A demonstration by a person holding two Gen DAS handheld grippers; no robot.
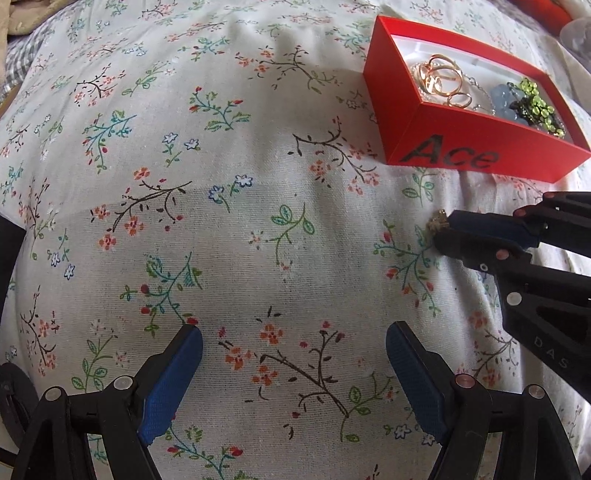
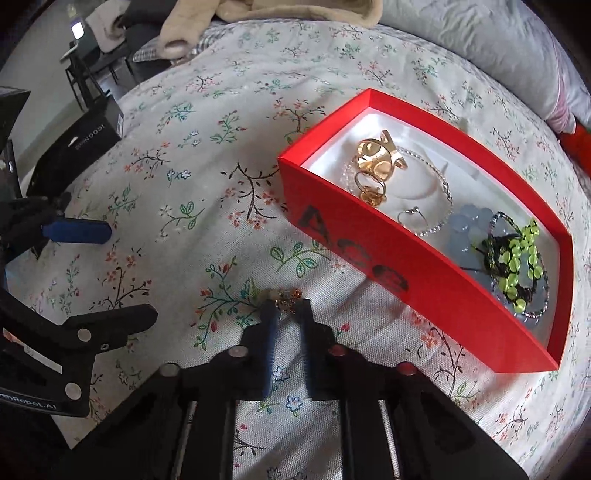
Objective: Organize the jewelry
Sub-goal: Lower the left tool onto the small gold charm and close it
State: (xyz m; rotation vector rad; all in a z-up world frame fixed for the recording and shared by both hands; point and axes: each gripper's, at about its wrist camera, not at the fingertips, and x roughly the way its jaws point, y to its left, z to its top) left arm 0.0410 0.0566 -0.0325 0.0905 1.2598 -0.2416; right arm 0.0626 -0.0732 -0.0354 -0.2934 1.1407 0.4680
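Right gripper [image 2: 287, 308] nipped on small gold trinket [image 2: 286, 298], low over floral sheet [image 2: 184, 177], near red box [image 2: 424, 295] | left gripper [image 1: 294, 360] spread wide, holding nothing

You face bed covered by pale floral sheet [image 2: 207, 177]. Beige plush blanket [image 2: 229, 22] heaped at far edge; grey pillow [image 2: 491, 55] lies at far right. Black box [image 2: 77, 147] rests on sheet at left edge. Dark chair [image 2: 92, 70] stands on pale floor beyond. Soft daylight, faint shadows.
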